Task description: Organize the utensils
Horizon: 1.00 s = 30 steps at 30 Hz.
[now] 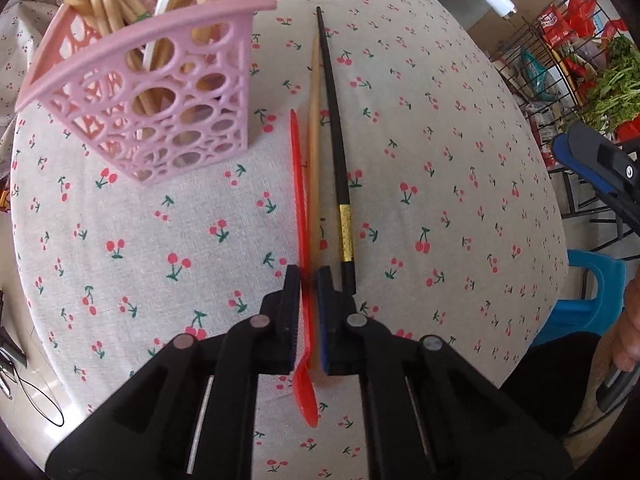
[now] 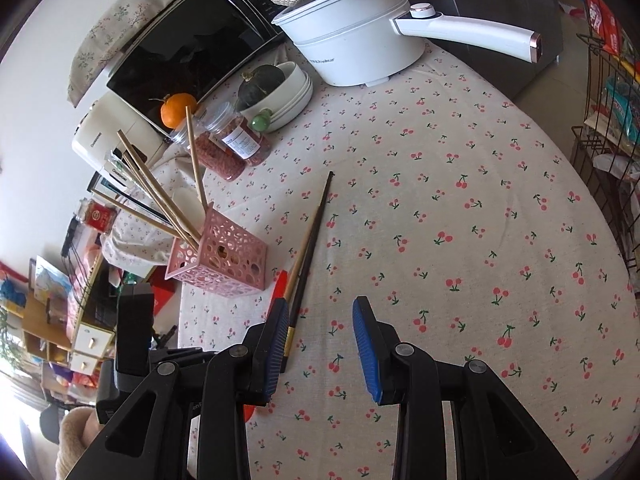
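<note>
A red plastic spoon [image 1: 301,216], a wooden chopstick [image 1: 314,128] and a black chopstick with a gold band [image 1: 338,148] lie side by side on the cherry-print tablecloth [image 1: 440,160]. My left gripper [image 1: 309,280] is down over them, its jaws nearly closed around the red spoon and the wooden chopstick's end. A pink perforated basket [image 1: 160,112] holding several wooden chopsticks and a white utensil stands to the far left. My right gripper [image 2: 320,308] is open and empty above the cloth, just right of the black chopstick [image 2: 310,248] and the basket [image 2: 218,260].
A white electric pot [image 2: 352,36] with a long handle, stacked white bowls [image 2: 288,96], a green squash, an orange, spice jars [image 2: 236,144] and a black oven [image 2: 192,48] stand at the table's back. A wire rack [image 1: 560,64] and a blue stool [image 1: 588,292] stand beside the table.
</note>
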Available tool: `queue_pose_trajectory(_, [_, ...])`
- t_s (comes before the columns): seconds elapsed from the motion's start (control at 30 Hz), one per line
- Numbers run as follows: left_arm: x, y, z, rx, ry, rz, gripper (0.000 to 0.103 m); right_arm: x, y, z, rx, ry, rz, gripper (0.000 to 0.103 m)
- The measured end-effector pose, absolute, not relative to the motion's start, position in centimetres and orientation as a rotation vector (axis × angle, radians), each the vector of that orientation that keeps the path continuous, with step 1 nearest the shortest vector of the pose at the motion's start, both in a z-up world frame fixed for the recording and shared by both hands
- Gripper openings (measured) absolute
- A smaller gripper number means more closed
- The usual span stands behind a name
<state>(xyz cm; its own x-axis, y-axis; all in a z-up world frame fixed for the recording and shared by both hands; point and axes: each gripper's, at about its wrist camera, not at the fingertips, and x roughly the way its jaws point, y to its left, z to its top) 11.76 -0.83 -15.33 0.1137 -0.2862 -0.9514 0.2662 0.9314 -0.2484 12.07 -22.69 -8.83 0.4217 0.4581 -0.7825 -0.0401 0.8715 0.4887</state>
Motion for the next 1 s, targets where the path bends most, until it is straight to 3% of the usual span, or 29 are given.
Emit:
queue_pose_trajectory(0.13, [12.7, 0.2, -14.5, -0.098, 1.329, -0.418, 0.021, 12.3, -22.8, -8.9, 0.443, 1.107, 0.328, 0.034])
queue_pose_trajectory(0.43, [14.5, -0.7, -16.1, -0.126, 1.28, -0.33, 0.021, 12.2, -23.3, -9.8, 0.441, 1.131, 0.308, 0.034])
queue_pose_trajectory(0.47, [14.5, -0.9, -16.1, -0.124, 1.273, -0.332, 0.02, 12.2, -23.3, -9.9, 0.442, 1.134, 0.306, 0.034])
queue_pose_trajectory(0.6, [14.2, -1.2, -15.4, -0.08, 1.249, -0.321, 0.003, 12.5, -23.4, -10.4, 0.462, 1.151, 0.304, 0.034])
queue_pose_trajectory(1.0, [9.0, 3.0, -7.8, -0.091, 1.011, -0.367, 0.002, 12.5, -22.4, -10.2, 0.479, 1.15, 0.314, 0.034])
